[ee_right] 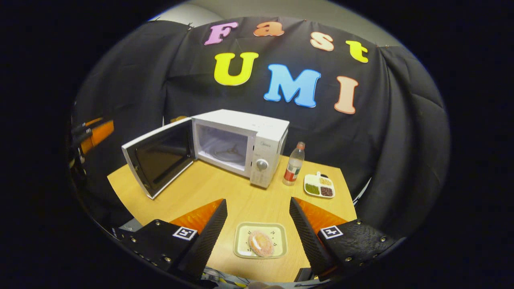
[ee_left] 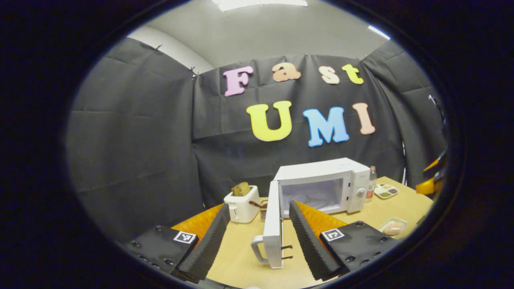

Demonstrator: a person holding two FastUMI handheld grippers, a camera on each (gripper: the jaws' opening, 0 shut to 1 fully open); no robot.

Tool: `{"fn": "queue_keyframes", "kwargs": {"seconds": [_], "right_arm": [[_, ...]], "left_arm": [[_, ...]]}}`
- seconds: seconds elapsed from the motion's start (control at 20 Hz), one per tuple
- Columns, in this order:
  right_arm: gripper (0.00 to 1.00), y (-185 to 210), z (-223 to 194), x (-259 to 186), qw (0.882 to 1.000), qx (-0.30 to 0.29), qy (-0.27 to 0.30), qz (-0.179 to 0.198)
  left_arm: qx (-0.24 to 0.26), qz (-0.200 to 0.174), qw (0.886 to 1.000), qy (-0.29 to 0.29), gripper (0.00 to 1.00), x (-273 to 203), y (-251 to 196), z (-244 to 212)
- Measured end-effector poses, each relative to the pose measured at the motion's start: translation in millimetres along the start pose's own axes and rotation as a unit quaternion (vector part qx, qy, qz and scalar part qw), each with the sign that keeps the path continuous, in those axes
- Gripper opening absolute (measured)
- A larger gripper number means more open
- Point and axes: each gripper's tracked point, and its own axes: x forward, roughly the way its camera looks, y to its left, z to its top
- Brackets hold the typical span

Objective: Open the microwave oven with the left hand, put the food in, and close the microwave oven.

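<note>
My right gripper (ee_right: 257, 237) is spread wide around the plate (ee_right: 281, 232) of food (ee_right: 261, 243), touching neither. My left gripper (ee_left: 259, 237), also spread, flanks the door (ee_left: 273, 224), swung wide open; beyond stands the microwave (ee_right: 257, 138) on the table (ee_right: 225, 192)

My right gripper (ee_right: 257, 224) hangs over the desk (ee_right: 225, 192), jaws spread wide apart, a small tray (ee_right: 241, 241) with a round pastry (ee_right: 261, 243) lying between them. Farther off, the microwave (ee_right: 257, 136) stands with its door (ee_right: 160, 158) swung open, a bottle (ee_right: 294, 164) just beside it and a divided dish (ee_right: 320, 186) near that.
</note>
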Motion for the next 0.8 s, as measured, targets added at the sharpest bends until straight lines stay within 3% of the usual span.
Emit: {"fn": "queue_keyframes", "kwargs": {"seconds": [0.15, 0.2, 0.3, 0.35, 0.45, 0.5, 0.8], "right_arm": [[0.95, -0.5, -52.8, 18.9, 0.999, 0.001, 0.047, 0.01], [0.96, 1.1, -69.0, 26.0, 0.998, -0.002, 0.06, 0.015], [0.96, 2.0, -99.6, 40.5, 0.996, -0.014, 0.089, 0.022], [0.95, 2.2, -114.1, 47.3, 0.995, -0.017, 0.099, 0.025], [0.96, 4.5, -137.3, 61.5, 0.993, -0.019, 0.116, 0.032], [0.96, 4.4, -145.2, 69.3, 0.991, -0.022, 0.124, 0.035], [0.96, 1.2, -169.2, 106.5, 0.987, -0.041, 0.152, 0.037]], "left_arm": [[-0.006, -0.022, 0.999, -0.023, 0.94, -2.2, -24.0, 37.2], [-0.01, -0.026, 0.999, -0.029, 1.0, -0.9, -29.0, 45.1], [-0.015, -0.032, 0.999, -0.035, 0.94, 1.4, -40.2, 57.3], [-0.017, -0.035, 0.999, -0.037, 1.0, 3.0, -45.5, 62.4], [-0.017, -0.038, 0.998, -0.037, 0.97, 5.6, -52.2, 69.8], [-0.015, -0.039, 0.998, -0.037, 0.94, 6.2, -54.1, 71.9], [-0.012, -0.041, 0.998, -0.04, 1.0, 13.0, -63.9, 86.1]]}}
